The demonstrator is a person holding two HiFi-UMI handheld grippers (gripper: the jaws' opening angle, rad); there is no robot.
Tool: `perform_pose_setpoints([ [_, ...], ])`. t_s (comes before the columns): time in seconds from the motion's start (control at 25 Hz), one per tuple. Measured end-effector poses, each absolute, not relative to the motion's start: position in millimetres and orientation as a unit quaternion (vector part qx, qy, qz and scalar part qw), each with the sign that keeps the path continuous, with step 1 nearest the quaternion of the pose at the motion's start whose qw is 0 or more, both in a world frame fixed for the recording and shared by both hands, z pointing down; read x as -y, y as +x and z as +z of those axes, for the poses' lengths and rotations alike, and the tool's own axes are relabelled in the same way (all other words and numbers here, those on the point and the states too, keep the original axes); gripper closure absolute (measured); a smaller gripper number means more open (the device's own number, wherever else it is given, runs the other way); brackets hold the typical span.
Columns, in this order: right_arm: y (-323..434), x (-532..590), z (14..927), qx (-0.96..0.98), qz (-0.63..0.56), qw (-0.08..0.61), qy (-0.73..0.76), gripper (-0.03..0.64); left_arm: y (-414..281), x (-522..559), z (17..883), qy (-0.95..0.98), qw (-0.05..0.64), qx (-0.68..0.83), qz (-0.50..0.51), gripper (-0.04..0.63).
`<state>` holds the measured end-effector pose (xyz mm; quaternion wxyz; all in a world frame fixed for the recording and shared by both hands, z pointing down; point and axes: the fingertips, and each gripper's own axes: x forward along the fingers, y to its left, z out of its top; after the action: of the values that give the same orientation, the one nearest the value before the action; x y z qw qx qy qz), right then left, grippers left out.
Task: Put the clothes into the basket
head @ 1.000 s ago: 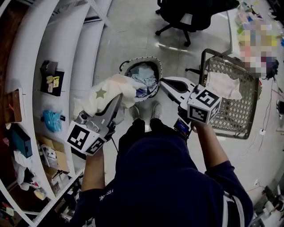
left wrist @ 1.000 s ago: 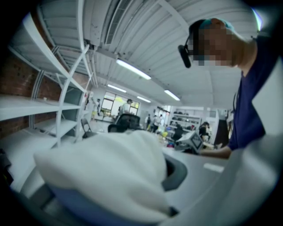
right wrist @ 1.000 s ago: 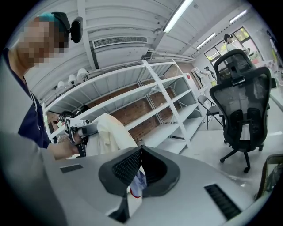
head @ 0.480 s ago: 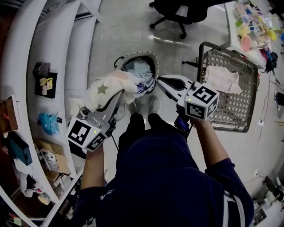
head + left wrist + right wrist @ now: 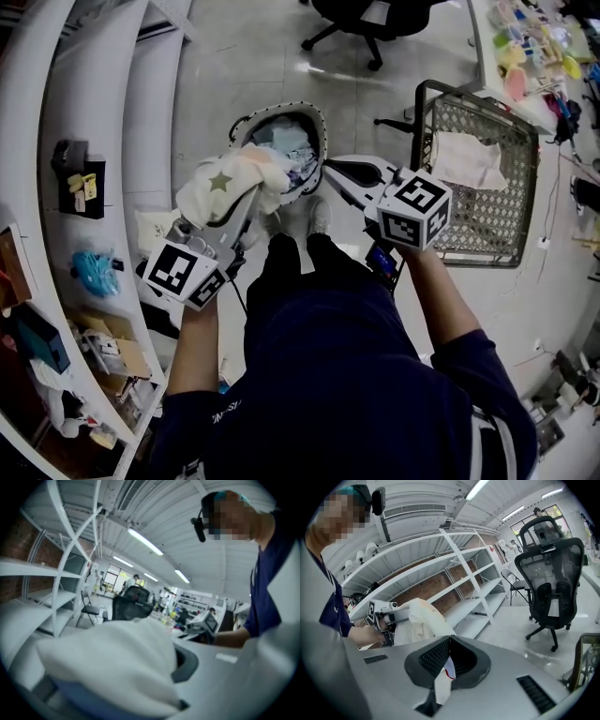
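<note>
My left gripper (image 5: 251, 199) is clamped on a bunched cream garment (image 5: 230, 183) with a grey-green star on it, which sits at the near left rim of the round basket (image 5: 323, 141). My right gripper (image 5: 333, 170) has its jaws together on a thin white strip of fabric (image 5: 443, 686) (a red line runs along its edge), its tip just beside the basket's right rim. The basket stands on the pale, glossy floor (image 5: 244, 66) in front of my shoes (image 5: 314, 217) and holds a heap of bluish clothes (image 5: 291, 150). To the right is a wire cart (image 5: 525, 187) with a white cloth (image 5: 466, 161) in it. White shelving (image 5: 103, 103) curves along the left, and a black office chair (image 5: 361, 19) stands beyond.
</note>
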<state>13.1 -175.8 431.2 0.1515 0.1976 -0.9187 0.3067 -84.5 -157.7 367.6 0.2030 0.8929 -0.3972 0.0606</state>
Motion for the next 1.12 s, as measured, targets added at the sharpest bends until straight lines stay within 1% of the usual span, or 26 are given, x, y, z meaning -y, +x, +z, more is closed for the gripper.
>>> perform_pose_setpoints([
  [0.48, -8, 196, 471, 0.906, 0.313, 0.184, 0.216, 0.609, -94, 189, 437, 0.888, 0.254, 0.376, 0.071, 0.552],
  [1.12, -15, 207, 528, 0.882, 0.335, 0.237, 0.234, 0.609, -95, 214, 554, 0.877, 0.302, 0.341, 0.153, 0.552],
])
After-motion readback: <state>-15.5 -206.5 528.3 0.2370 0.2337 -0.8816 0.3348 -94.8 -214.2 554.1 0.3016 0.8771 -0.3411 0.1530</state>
